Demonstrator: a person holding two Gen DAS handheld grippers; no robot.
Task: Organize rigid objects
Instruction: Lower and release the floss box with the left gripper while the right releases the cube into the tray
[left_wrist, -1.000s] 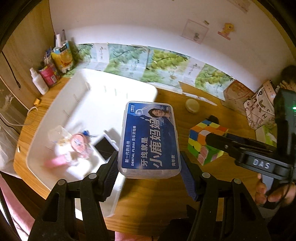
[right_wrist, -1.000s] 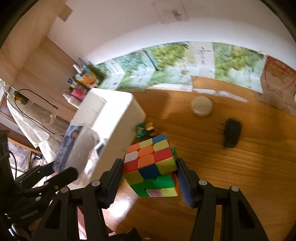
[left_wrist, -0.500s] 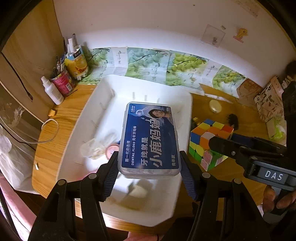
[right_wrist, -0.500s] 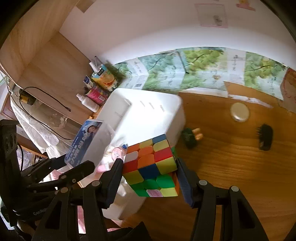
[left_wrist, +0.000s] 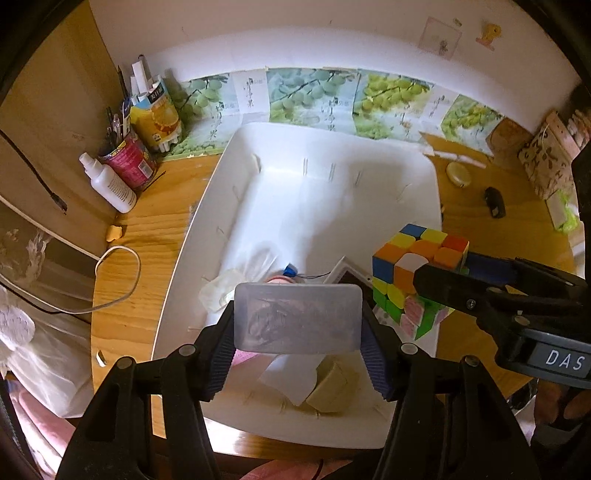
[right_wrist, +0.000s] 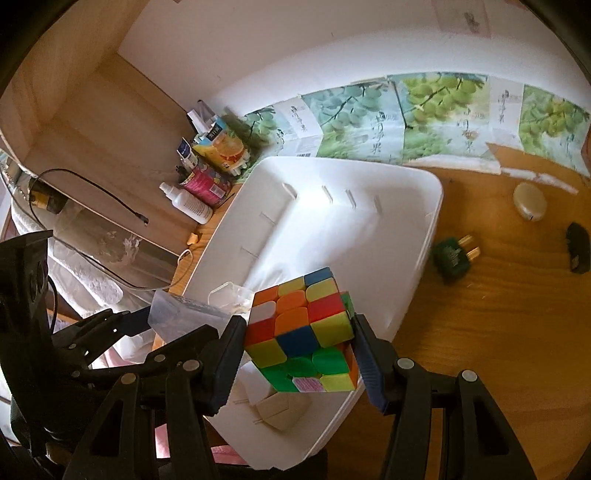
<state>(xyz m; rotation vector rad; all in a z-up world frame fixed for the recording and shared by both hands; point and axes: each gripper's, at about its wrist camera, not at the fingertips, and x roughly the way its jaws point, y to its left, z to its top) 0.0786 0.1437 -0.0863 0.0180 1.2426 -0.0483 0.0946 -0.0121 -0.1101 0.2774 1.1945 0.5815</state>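
Left wrist view: left tool (left_wrist: 298, 325) clamped on a translucent floss box (left_wrist: 297, 318), its blue pads pressing both short ends, the box hanging above the near half of the white bin (left_wrist: 436, 192).
Right wrist view: right tool (right_wrist: 299, 343) closed on a puzzle cube (right_wrist: 301, 326), pads on two opposite faces, the cube poised over the bin's near right rim.
Bin: sits toward the tabletop's (left_wrist: 155, 225) left side, running from near the back edge to the front edge; its far half lies bare, likely the room left for incoming items.
Already inside: a crumpled clear wrapper (left_wrist: 236, 280), a small dark-screened device (left_wrist: 351, 275), a beige wedge-shaped block (left_wrist: 332, 384) by the near wall, and a pink item too hidden to name.
Why held so: both items appear carried level and high enough to pass the bin wall, gripped across flat sides so they will not swivel; a release from here would probably land the box on the clutter beneath it.
Stage: judged as the drop-off step for two items at once.
Left out: a green plug (right_wrist: 452, 254), a round cream case (right_wrist: 530, 201) and a black adapter (right_wrist: 578, 251) rest on the tabletop right of the bin, well apart from both tools.
Back left corner: a white bottle (left_wrist: 109, 182), a pen cup (left_wrist: 129, 162) and a juice carton (left_wrist: 157, 118), seemingly not part of the sorting.
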